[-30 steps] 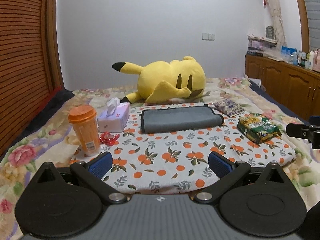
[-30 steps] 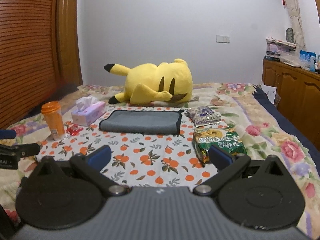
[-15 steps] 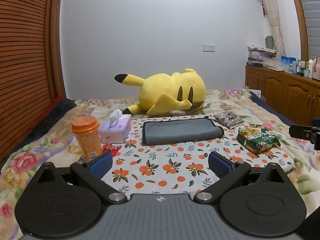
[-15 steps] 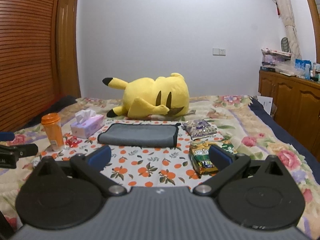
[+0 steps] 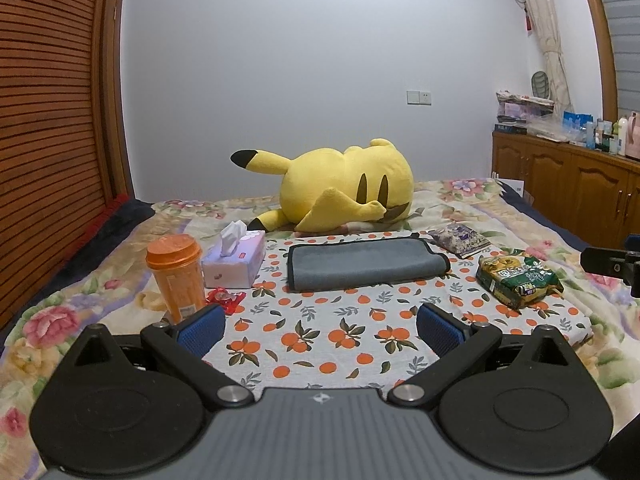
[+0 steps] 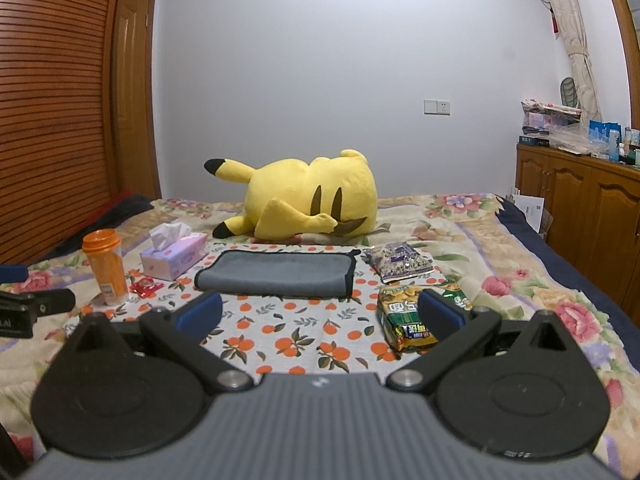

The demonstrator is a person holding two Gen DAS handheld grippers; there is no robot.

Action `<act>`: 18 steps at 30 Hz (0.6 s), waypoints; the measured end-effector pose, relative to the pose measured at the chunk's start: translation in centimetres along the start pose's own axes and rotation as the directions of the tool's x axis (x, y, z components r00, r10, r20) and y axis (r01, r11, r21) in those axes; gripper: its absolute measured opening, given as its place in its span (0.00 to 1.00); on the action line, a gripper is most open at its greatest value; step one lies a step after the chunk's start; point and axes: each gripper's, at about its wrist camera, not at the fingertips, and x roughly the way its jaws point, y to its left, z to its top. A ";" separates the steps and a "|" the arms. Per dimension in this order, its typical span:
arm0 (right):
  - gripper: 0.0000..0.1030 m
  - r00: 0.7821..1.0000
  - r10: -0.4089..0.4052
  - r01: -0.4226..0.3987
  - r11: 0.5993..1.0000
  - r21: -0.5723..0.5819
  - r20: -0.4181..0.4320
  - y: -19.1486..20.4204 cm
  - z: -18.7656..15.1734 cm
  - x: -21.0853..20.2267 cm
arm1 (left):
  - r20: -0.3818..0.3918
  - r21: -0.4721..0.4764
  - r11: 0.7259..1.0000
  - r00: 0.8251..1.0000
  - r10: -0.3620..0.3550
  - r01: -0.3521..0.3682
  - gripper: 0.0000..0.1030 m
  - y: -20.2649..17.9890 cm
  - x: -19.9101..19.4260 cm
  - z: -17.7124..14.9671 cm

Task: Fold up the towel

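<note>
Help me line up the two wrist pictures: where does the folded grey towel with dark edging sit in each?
Left wrist: folded grey towel, centre, slightly right, beyond the open left gripper.
Right wrist: towel, centre-left, beyond the open right gripper.
Shared landmark: yellow plush toy, just behind it.

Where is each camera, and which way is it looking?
Left wrist: sits on the left gripper, open, low over the bed, facing the grey towel and yellow plush; the right gripper pokes in at right.
Right wrist: sits on the right gripper, open, facing the same way; the left gripper shows at left.
Both share the towel, plush and orange cup.
</note>
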 end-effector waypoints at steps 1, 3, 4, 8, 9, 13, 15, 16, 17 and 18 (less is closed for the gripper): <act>1.00 1.000 0.000 0.000 1.000 0.000 -0.001 0.0 0.0 0.0 | 0.000 0.000 1.000 1.000 0.000 0.000 1.00 0.0 0.0 0.0; 1.00 1.000 0.000 0.000 1.000 0.000 -0.001 0.0 0.0 0.0 | 0.000 0.001 1.000 1.000 0.001 -0.001 1.00 0.0 0.0 0.0; 1.00 1.000 0.001 -0.001 1.000 -0.001 -0.003 0.0 0.0 0.0 | -0.001 0.000 1.000 1.000 0.001 -0.001 1.00 0.0 0.0 0.0; 1.00 1.000 0.001 -0.001 1.000 -0.004 -0.006 -0.1 -0.2 0.1 | -0.002 0.002 1.000 1.000 0.001 -0.001 1.00 0.2 0.0 0.0; 1.00 1.000 0.000 0.000 1.000 -0.003 -0.006 -0.1 -0.2 0.1 | -0.003 0.002 1.000 1.000 0.001 -0.001 1.00 0.2 0.0 0.0; 1.00 1.000 -0.003 0.003 1.000 -0.003 -0.004 0.0 -0.2 0.0 | -0.002 0.001 1.000 1.000 0.002 -0.002 1.00 0.2 0.0 0.0; 1.00 1.000 -0.003 0.003 1.000 -0.003 -0.004 0.0 -0.2 0.0 | -0.002 0.001 1.000 1.000 0.002 -0.002 1.00 0.2 0.0 0.0; 1.00 1.000 -0.003 0.003 1.000 -0.003 -0.004 0.0 -0.2 0.0 | -0.002 0.001 1.000 1.000 0.001 -0.001 1.00 0.2 0.0 0.0; 1.00 1.000 -0.003 0.003 1.000 -0.003 -0.004 -0.1 -0.2 0.0 | -0.002 0.002 1.000 1.000 0.001 -0.001 1.00 0.2 0.0 0.0; 1.00 1.000 -0.003 0.003 1.000 -0.003 -0.004 0.0 -0.2 0.0 | -0.002 0.001 1.000 1.000 0.001 -0.001 1.00 0.1 0.0 0.0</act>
